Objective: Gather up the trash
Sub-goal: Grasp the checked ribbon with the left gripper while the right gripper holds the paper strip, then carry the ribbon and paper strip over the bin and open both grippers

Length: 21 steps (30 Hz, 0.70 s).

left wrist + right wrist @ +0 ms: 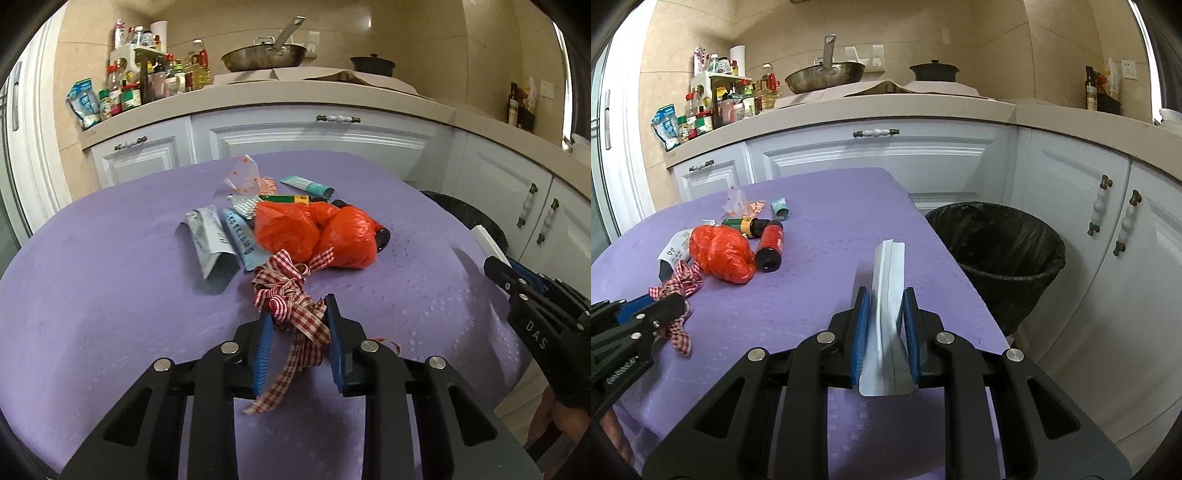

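Note:
My left gripper (298, 308) is shut on a red-and-white checked ribbon (291, 295) near the front of the purple table (110, 258); the ribbon also shows in the right wrist view (679, 284). My right gripper (885, 295) is shut on a white folded wrapper (886, 280) above the table's right side, left of the black-lined trash bin (1001, 251). A crumpled red plastic bag (314, 232) lies mid-table among flat tubes (210, 236), a blister pack (243, 206) and small bottles (770, 243).
White kitchen cabinets (886, 162) and a counter with spice jars (125, 92), a pan (264, 55) and a dark pot (373, 64) stand behind the table. The bin stands on the floor between the table's right edge and the cabinets.

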Available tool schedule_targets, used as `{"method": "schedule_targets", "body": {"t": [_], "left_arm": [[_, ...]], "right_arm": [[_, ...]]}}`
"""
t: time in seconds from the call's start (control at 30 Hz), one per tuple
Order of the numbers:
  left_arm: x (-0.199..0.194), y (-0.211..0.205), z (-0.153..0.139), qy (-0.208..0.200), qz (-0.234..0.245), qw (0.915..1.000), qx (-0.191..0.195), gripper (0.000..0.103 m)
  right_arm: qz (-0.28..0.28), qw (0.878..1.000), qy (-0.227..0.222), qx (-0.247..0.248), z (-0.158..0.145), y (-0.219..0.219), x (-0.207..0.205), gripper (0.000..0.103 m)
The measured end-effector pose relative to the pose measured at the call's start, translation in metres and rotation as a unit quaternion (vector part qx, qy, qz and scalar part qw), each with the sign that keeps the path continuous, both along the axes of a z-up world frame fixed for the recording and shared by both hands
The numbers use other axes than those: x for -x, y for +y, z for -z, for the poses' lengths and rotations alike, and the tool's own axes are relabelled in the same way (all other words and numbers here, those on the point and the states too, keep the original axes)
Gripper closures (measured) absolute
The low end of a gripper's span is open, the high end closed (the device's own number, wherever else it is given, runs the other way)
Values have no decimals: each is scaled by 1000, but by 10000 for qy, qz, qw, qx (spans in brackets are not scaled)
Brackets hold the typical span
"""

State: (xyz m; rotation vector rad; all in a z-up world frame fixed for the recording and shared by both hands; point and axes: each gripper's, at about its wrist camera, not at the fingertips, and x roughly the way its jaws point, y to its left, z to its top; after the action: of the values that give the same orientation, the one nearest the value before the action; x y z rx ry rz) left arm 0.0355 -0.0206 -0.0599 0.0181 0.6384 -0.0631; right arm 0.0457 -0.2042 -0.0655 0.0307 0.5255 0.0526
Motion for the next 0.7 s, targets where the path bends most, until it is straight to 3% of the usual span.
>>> {"method": "schedule_targets", "body": {"t": [0.3,0.7], "left_arm": [[12,4,-30,-378,23,9992,115,76],[-14,-33,-61,-803,445,9956,196,76]], "right_arm": [[24,9999,-126,44,-11,-1,2,85],[328,9986,-397,111,-41,-32,-9,85]]}}
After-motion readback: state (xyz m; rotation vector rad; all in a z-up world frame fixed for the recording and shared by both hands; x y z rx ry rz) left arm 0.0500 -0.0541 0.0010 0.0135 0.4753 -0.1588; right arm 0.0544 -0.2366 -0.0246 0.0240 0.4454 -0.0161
